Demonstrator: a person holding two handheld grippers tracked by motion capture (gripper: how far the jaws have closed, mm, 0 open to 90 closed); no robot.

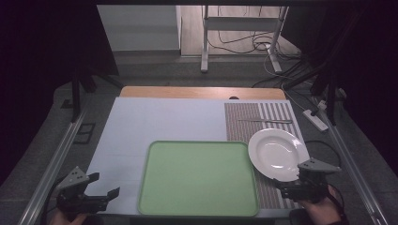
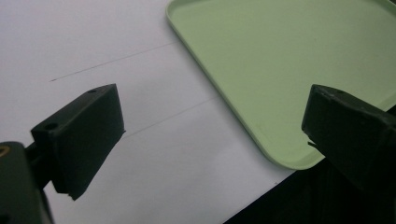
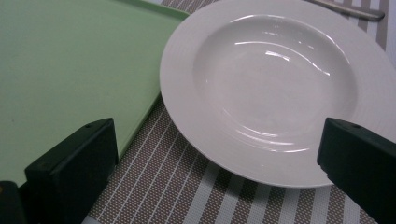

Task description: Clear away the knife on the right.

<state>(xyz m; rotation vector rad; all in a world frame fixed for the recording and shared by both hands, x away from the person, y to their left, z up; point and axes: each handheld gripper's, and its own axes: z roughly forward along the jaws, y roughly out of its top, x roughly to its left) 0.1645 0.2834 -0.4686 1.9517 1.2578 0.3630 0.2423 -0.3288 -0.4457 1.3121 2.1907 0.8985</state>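
Here, the white plate (image 1: 275,154) sits flat and face-up on the striped placemat (image 1: 244,123), round with no long axis, its rim overlapping the green tray (image 1: 197,179). The right gripper (image 1: 300,186) hovers just beside its near edge, jaws wide; the left gripper (image 1: 96,192) is equally wide and empty.

readable text: none | labels, brands, numbers, signs: none legible on any surface

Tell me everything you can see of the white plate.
The white plate is round and deep, with a broad flat rim and a sunken centre, glossy like glazed ceramic, empty and clean. It sits upright on the striped placemat, its left edge at the green tray; whether they touch is unclear. The right gripper is at its near edge, jaws open, not touching it.
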